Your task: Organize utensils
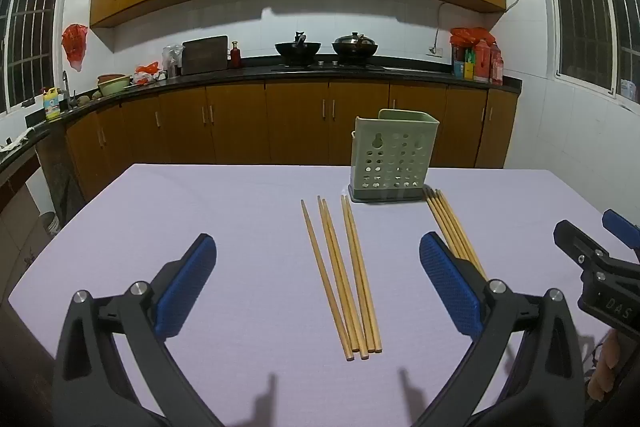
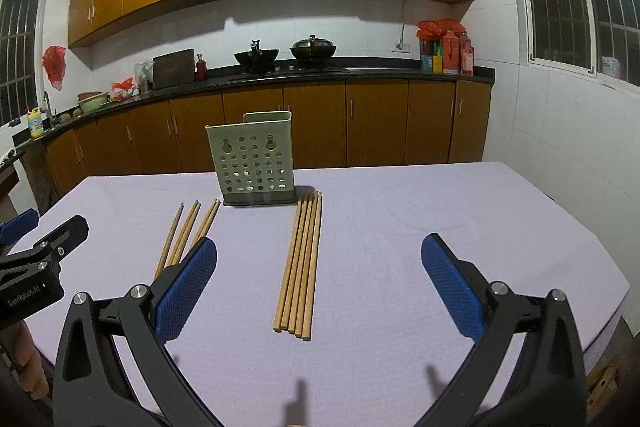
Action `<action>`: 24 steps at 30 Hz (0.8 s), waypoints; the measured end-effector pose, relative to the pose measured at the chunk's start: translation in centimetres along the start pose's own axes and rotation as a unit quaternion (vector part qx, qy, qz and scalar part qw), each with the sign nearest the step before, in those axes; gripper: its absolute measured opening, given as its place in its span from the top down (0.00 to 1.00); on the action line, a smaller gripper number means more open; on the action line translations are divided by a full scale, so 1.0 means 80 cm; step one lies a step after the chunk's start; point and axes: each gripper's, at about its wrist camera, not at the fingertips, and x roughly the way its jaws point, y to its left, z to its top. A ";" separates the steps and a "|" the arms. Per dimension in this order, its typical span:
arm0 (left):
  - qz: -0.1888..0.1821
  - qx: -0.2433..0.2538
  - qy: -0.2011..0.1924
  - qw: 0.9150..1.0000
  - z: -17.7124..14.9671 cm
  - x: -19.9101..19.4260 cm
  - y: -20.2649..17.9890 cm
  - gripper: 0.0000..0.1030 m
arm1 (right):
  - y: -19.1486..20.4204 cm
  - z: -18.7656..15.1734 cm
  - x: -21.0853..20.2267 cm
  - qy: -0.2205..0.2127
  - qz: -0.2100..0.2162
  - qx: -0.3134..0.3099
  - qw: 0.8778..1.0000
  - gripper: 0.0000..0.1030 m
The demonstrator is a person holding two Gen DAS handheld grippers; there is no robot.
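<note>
Both tongs wide open, nothing held; chopsticks wait flat on the table before the holder.

Your left gripper [image 1: 318, 287] and right gripper [image 2: 320, 287] hover over the table [image 2: 440, 211] with jaws spread wide and empty. One loose group of chopsticks [image 1: 344, 275] lies in front of the left gripper; a tighter bundle [image 2: 300, 263] lies in front of the right one, its far ends just beside the green perforated holder [image 2: 254, 163]. I judge them light, stiff and smooth, so they can roll or slip. Better you take them near the middle, across their length, and squeeze firmly so the group does not fan out or tilt.
</note>
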 end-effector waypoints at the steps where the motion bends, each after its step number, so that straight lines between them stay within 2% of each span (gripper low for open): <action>1: 0.000 0.001 0.001 1.000 0.000 0.000 0.000 0.04 | 0.000 0.000 0.000 -0.001 0.000 0.001 1.000 0.02; 24: 0.000 0.001 0.001 1.000 0.000 0.000 0.000 0.04 | 0.000 -0.001 0.000 -0.001 0.001 0.002 1.000 0.02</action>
